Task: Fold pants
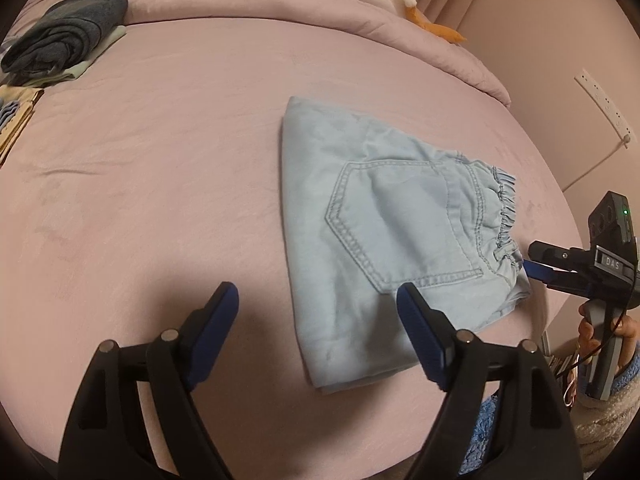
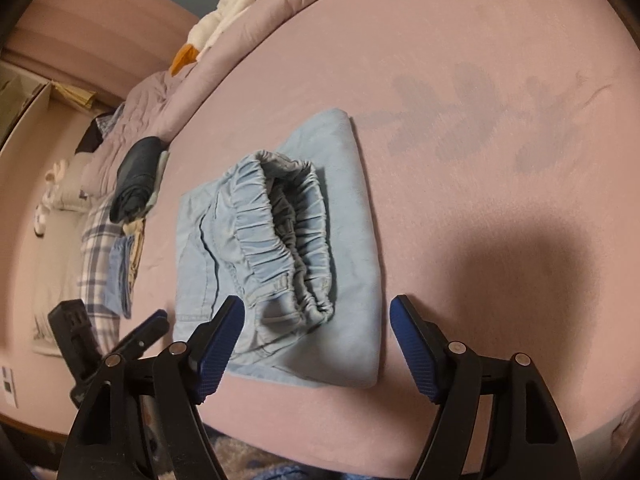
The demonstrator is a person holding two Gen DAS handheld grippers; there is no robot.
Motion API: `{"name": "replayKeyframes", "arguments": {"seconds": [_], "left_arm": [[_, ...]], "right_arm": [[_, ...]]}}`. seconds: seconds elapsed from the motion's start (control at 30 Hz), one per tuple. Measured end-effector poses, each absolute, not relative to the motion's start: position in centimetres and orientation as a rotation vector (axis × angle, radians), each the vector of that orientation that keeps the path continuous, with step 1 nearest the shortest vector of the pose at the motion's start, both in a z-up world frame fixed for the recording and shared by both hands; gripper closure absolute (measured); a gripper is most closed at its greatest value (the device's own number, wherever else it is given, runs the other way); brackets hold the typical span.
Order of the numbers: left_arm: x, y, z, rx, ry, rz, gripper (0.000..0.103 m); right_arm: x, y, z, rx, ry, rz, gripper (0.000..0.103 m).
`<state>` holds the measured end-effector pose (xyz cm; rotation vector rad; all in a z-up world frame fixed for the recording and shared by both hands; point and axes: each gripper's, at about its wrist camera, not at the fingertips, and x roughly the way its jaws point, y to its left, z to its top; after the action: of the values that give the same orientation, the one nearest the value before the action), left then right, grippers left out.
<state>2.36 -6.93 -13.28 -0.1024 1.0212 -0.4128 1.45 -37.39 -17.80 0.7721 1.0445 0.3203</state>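
Your pants look basically done: they lie as a compact folded bundle on the pink bed, back pocket up, elastic waistband bunched on top at the right-hand end, so what's left is prob. just flattening that puffy waistband or moving the bundle over w/ the folded pile at the far left. Your left tool hangs spread wide and empty just above the near edge, one finger over the fabric and the other over bare sheet. Your right tool is also spread and empty, straddling the waistband end w/o gripping it.
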Motion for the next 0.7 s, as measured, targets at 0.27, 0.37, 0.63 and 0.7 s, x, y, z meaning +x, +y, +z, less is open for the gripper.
{"name": "replayKeyframes", "arguments": {"seconds": [0.27, 0.37, 0.63, 0.7], "left_arm": [[2.9, -7.5, -13.4, -0.086, 1.028, -0.421, 0.022], [3.1, -7.7, -13.5, -0.084, 1.034, -0.422, 0.022], [3.7, -8.2, -13.9, -0.076, 1.046, -0.430, 0.022], [3.9, -8.3, -13.9, -0.079, 1.050, -0.432, 0.022]], "right_arm": [[1.4, -38.1, -17.9, 0.773, 1.049, 0.320, 0.028], [1.7, -38.3, -17.9, 0.773, 1.048, 0.316, 0.028], [2.6, -37.9, -18.2, 0.763, 1.067, 0.334, 0.028], [2.8, -37.8, -18.2, 0.764, 1.068, 0.343, 0.028]]}}
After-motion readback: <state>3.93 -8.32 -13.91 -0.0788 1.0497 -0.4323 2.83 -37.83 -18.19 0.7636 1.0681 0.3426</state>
